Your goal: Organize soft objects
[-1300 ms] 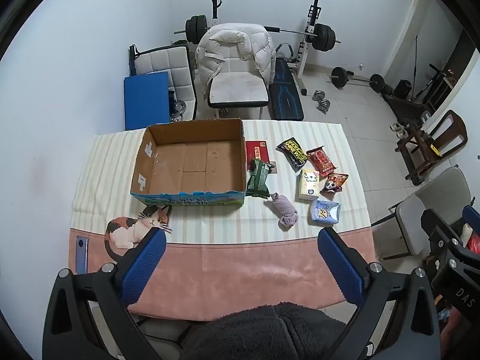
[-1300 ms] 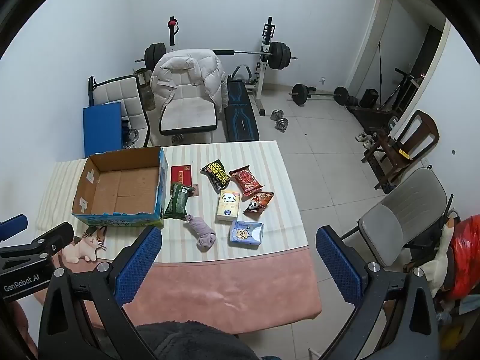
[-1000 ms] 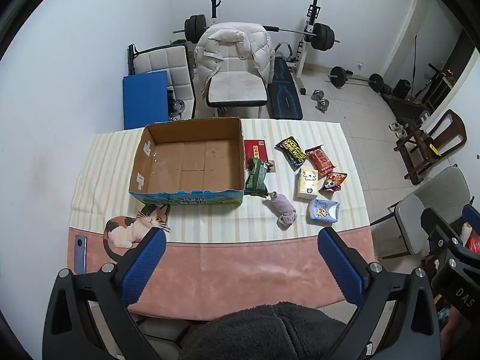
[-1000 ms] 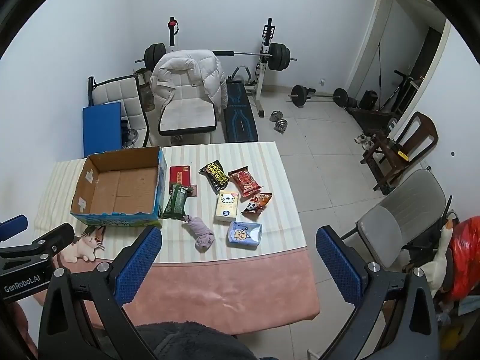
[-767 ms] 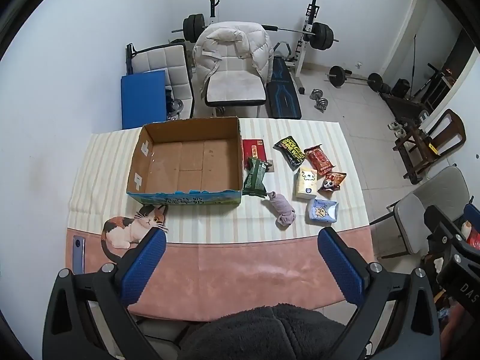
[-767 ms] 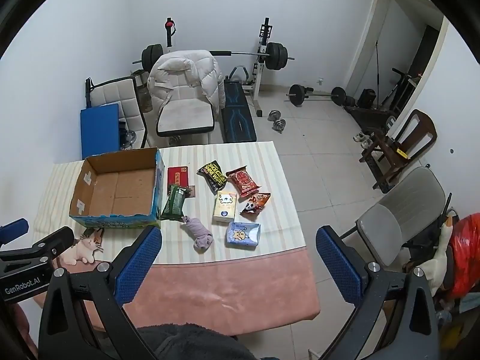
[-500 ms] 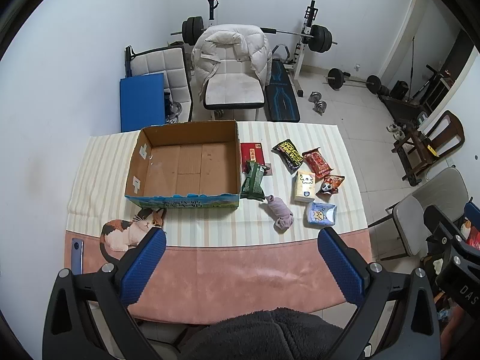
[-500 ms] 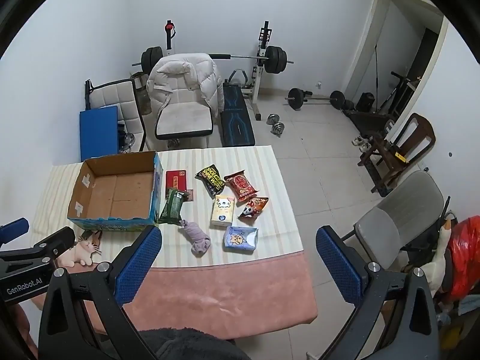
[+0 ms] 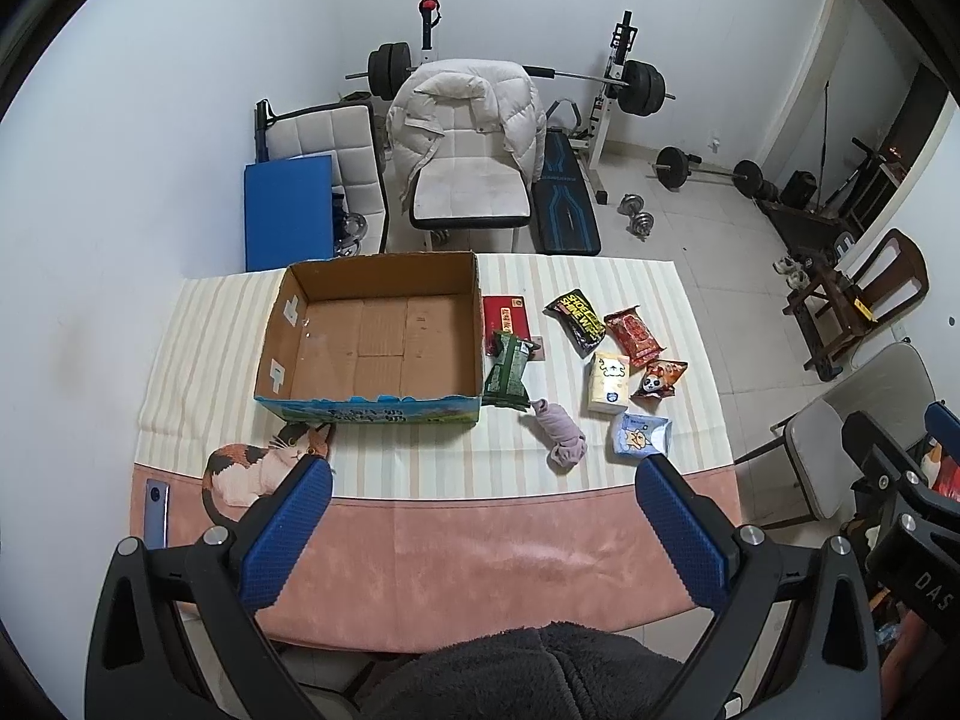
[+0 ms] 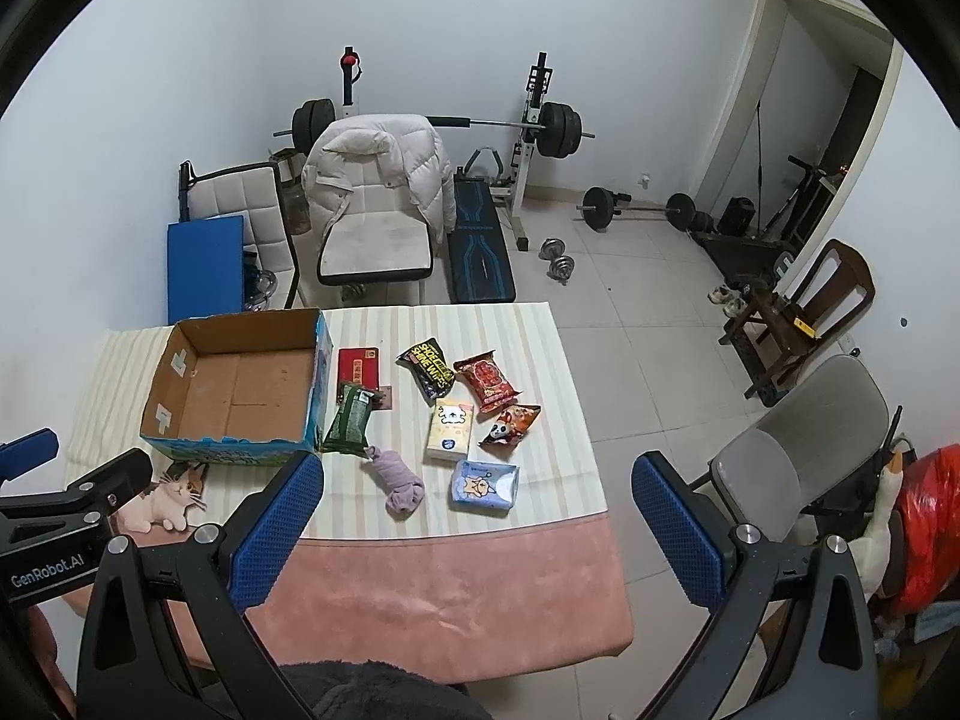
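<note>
Soft packets (image 9: 610,385) loose beside empty cardboard box (image 9: 375,336); left gripper (image 9: 480,516) and right gripper (image 10: 474,519) both spread wide, holding nothing; risk: crinkly packs slip, purple cloth roll (image 9: 561,435) unrolls.

On the desk (image 9: 420,528) stands one cardboard box (image 9: 372,336). Beside it lie seven packets: green (image 9: 509,367), red flat (image 9: 505,319), black (image 9: 577,317), red crinkled (image 9: 635,333), yellow tissue (image 9: 609,383), panda (image 9: 659,378) and blue (image 9: 639,433). There is one rolled purple cloth (image 9: 561,437), one plush cat (image 9: 258,468) and one phone (image 9: 155,513).
</note>
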`<state>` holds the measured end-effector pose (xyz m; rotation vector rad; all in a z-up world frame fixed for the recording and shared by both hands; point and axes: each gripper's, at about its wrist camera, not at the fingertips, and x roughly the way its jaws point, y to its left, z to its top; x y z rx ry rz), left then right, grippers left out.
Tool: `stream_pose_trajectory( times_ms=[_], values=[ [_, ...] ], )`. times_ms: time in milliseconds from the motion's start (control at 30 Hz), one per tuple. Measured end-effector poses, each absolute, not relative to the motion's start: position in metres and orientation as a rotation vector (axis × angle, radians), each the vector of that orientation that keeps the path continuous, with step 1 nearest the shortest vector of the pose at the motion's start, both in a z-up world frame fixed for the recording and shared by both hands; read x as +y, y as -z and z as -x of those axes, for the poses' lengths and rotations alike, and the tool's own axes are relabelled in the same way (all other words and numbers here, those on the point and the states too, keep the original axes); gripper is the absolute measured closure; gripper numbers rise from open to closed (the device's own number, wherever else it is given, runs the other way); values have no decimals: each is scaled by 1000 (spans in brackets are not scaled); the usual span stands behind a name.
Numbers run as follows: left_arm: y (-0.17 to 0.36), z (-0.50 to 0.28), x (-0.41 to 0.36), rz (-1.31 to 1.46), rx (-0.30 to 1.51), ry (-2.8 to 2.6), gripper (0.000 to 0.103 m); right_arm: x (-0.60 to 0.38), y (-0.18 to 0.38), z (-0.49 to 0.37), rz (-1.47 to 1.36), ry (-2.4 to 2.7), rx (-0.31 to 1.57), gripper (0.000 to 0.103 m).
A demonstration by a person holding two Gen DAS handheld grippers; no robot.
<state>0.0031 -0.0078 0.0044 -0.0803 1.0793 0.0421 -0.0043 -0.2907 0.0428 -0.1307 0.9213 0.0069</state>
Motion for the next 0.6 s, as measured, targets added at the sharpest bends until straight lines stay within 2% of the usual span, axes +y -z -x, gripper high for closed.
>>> stream_pose_trajectory(
  times_ms=[600],
  values=[
    [-9,3,-8,79,1066,-47,0,-285,-48,5,133,-6,906,0]
  ],
)
